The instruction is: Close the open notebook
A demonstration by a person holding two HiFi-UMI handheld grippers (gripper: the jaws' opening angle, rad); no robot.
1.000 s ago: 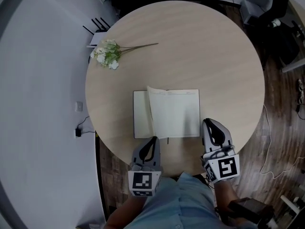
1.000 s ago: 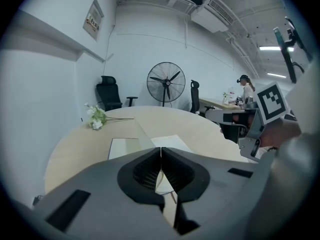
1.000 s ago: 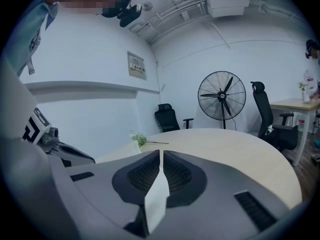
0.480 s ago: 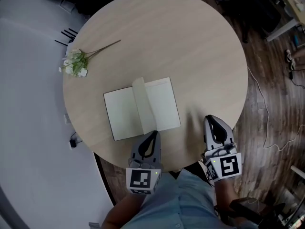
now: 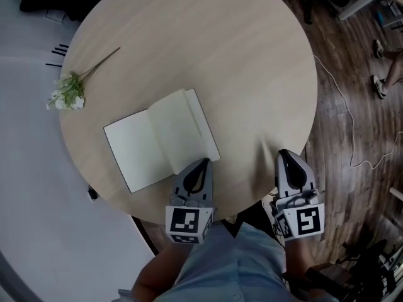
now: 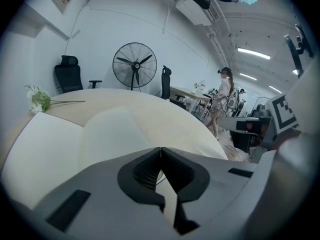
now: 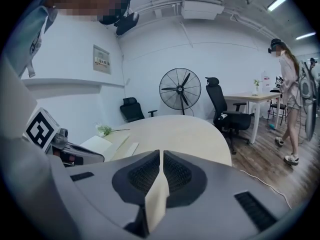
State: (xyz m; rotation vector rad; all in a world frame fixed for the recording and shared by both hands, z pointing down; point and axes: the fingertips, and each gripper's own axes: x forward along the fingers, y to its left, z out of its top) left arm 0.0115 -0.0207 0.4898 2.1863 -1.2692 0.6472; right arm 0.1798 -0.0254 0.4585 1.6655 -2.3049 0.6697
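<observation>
The open notebook (image 5: 157, 140) lies skewed on the round wooden table (image 5: 252, 74), its blank pages up and a stack of leaves slightly raised on the right half. My left gripper (image 5: 203, 162) is shut and empty, with its tip at the notebook's near right edge; whether it touches I cannot tell. In the left gripper view the pages (image 6: 55, 144) spread just beyond the closed left gripper (image 6: 160, 149). My right gripper (image 5: 284, 153) sits near the table's rim, well right of the notebook, and looks shut with nothing in it (image 7: 161, 152). The notebook (image 7: 107, 145) shows far left there.
A sprig of white flowers (image 5: 66, 96) lies at the table's far left. Beyond the table stand a pedestal fan (image 7: 180, 89), office chairs (image 7: 225, 111) and a desk. A person (image 7: 287, 89) stands on the wooden floor at the right. A cable (image 5: 340, 106) trails on the floor.
Both grippers have dropped and moved along the table's near edge. The notebook now sits skewed and closer to the left gripper's tip. Its raised leaf has settled lower.
</observation>
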